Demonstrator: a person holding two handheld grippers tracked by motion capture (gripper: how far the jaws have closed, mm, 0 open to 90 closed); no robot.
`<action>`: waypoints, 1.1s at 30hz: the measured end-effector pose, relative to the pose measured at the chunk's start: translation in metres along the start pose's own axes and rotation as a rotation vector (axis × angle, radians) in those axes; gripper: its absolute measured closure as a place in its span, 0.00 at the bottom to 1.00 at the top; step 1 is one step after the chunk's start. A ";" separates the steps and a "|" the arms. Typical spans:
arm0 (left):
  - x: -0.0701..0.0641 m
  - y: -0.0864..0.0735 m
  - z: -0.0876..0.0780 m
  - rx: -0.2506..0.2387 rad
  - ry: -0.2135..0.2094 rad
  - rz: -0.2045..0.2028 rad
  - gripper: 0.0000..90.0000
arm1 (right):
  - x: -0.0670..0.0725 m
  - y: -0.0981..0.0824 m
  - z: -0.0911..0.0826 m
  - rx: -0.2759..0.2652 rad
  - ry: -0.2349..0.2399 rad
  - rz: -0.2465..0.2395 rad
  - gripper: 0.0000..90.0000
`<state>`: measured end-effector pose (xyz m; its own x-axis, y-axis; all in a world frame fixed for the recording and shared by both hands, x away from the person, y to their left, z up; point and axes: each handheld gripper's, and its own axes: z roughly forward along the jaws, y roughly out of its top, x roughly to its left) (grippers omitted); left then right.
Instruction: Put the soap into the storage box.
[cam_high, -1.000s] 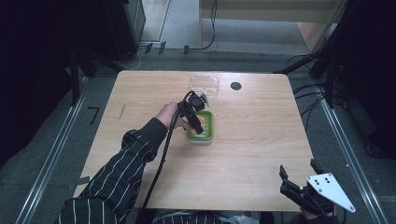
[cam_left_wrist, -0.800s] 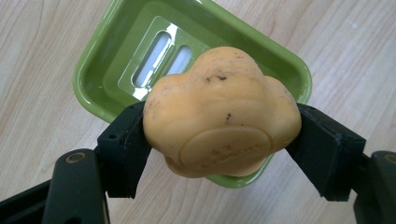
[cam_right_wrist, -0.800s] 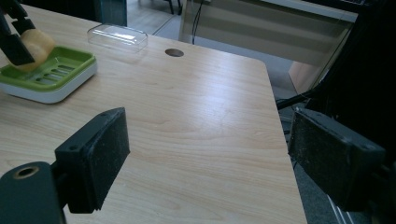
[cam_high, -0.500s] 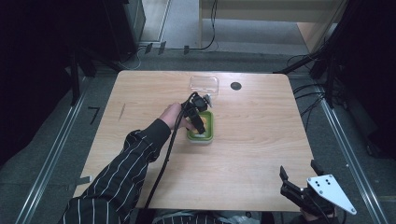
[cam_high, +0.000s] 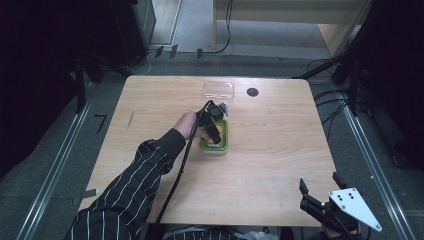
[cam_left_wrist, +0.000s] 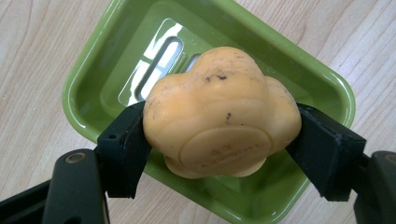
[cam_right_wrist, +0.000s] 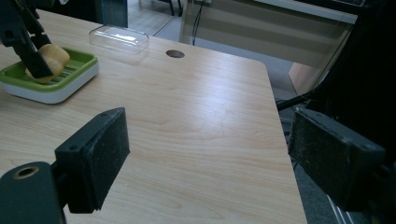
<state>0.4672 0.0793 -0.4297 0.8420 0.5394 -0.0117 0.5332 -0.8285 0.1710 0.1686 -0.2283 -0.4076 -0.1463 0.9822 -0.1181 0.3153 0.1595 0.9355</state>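
A lumpy orange soap bar (cam_left_wrist: 219, 112) is clamped between the jaws of my left gripper (cam_left_wrist: 219, 149), just above a green soap dish (cam_left_wrist: 93, 74). From above, the left gripper (cam_high: 214, 134) points down into the green dish (cam_high: 223, 145) at the table's middle. In the right gripper view the soap (cam_right_wrist: 51, 58) hangs over the dish (cam_right_wrist: 70, 74) at the far left, pinched by the left gripper (cam_right_wrist: 35, 63). My right gripper (cam_right_wrist: 201, 163) stands open over bare wood near the table's front right corner, also seen from above as the right gripper (cam_high: 320, 195).
A clear plastic lid (cam_high: 218, 90) lies behind the dish near the far edge, with a dark round hole (cam_high: 252, 92) in the tabletop to its right. The wooden table (cam_high: 280, 150) has its right edge close to my right gripper. Dark stands flank the table.
The left gripper with the soap has shifted only slightly over the dish. The right gripper has kept still.
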 end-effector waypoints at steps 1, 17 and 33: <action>0.000 0.000 0.000 -0.002 0.003 -0.002 0.29 | 0.000 0.000 0.000 0.001 0.000 0.000 0.15; 0.001 0.001 0.009 -0.028 0.000 -0.065 0.29 | 0.000 0.000 0.001 0.000 -0.001 0.001 0.15; 0.001 0.000 0.003 -0.047 0.014 -0.076 0.18 | 0.000 0.001 0.001 -0.001 0.005 -0.003 0.15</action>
<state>0.4678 0.0794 -0.4325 0.7979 0.6027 -0.0129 0.5906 -0.7773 0.2166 0.1702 -0.2277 -0.4073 -0.1522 0.9812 -0.1188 0.3136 0.1619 0.9356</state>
